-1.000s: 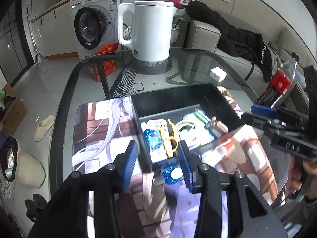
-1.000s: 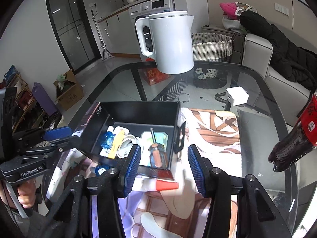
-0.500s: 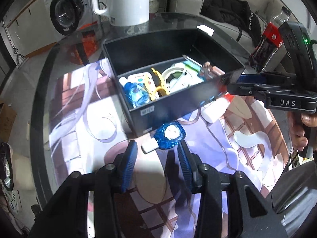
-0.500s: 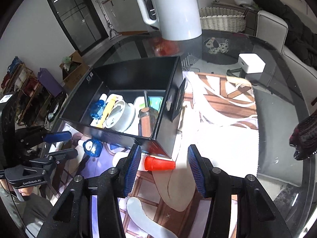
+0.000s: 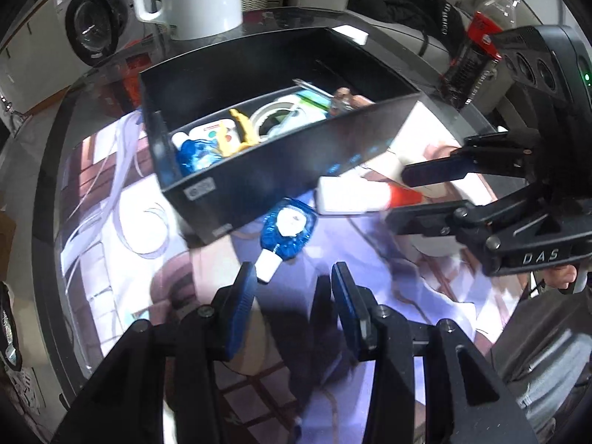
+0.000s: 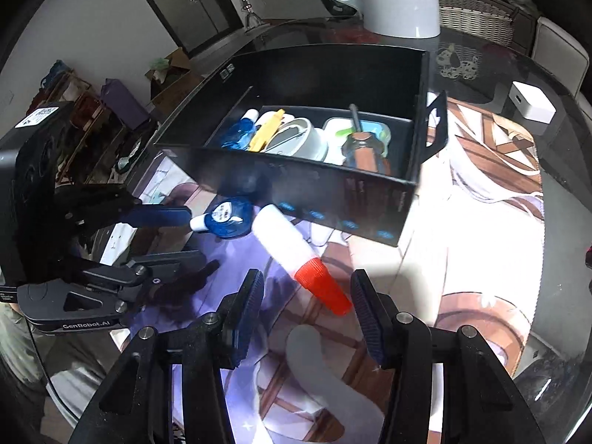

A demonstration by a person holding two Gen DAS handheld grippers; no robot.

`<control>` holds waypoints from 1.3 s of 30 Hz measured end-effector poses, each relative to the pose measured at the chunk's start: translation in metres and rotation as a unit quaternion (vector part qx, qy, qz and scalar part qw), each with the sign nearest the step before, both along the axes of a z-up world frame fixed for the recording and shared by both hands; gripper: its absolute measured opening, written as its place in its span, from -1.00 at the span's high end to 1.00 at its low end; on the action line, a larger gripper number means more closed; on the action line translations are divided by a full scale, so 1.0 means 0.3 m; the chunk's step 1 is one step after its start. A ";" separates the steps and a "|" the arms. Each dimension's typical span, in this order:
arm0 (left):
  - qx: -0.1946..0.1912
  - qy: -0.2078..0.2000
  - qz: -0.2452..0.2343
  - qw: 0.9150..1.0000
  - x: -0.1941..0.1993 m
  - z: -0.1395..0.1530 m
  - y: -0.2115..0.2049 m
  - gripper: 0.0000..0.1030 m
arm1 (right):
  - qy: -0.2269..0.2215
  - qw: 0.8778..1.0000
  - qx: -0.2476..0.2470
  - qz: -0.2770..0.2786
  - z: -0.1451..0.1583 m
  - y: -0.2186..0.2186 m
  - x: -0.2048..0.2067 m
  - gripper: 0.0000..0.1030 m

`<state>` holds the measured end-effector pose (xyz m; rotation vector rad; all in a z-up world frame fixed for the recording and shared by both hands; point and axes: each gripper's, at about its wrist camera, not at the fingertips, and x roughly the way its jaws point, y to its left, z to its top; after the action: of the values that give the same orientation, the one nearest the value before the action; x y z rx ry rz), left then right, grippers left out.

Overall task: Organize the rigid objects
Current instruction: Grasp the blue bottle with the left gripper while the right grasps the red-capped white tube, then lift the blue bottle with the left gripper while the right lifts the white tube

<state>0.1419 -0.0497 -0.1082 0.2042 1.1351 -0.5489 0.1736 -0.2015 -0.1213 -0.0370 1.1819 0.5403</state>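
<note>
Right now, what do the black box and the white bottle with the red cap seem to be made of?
The black box looks like thin matte cardboard or thin plastic: flat panels, sharp folded edges, a side flap with a cut-out; I cannot settle which. The white bottle looks like smooth opaque plastic, and its red cap like ribbed plastic with fine grooves.

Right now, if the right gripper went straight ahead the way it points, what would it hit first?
Most likely the white glue bottle: its red cap already lies between the right gripper's open fingers. The black box sits just behind.
</note>
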 end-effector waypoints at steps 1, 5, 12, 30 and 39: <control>0.000 -0.001 -0.007 1.000 -0.006 0.003 -0.011 0.19 | -0.001 1.000 0.000 0.005 0.004 0.011 -0.008 0.02; 0.016 -0.018 0.001 1.000 0.006 0.008 -0.030 0.19 | -0.015 1.000 -0.004 0.016 0.021 0.051 -0.021 0.02; 0.031 -0.019 0.013 0.999 0.060 -0.027 -0.053 0.20 | -0.026 0.999 -0.032 0.009 -0.020 0.107 0.027 0.22; 0.038 0.021 0.034 0.998 0.035 -0.040 -0.048 0.46 | -0.024 0.996 -0.075 0.041 -0.036 0.219 -0.010 0.49; 0.045 0.008 0.048 0.998 0.045 -0.045 -0.043 0.40 | -0.033 0.994 -0.096 0.040 -0.034 0.260 -0.037 0.59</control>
<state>0.1553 -0.0626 -0.1217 0.2210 1.1803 -0.4156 0.1626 -0.1235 -0.1316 -0.2650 1.1683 0.4908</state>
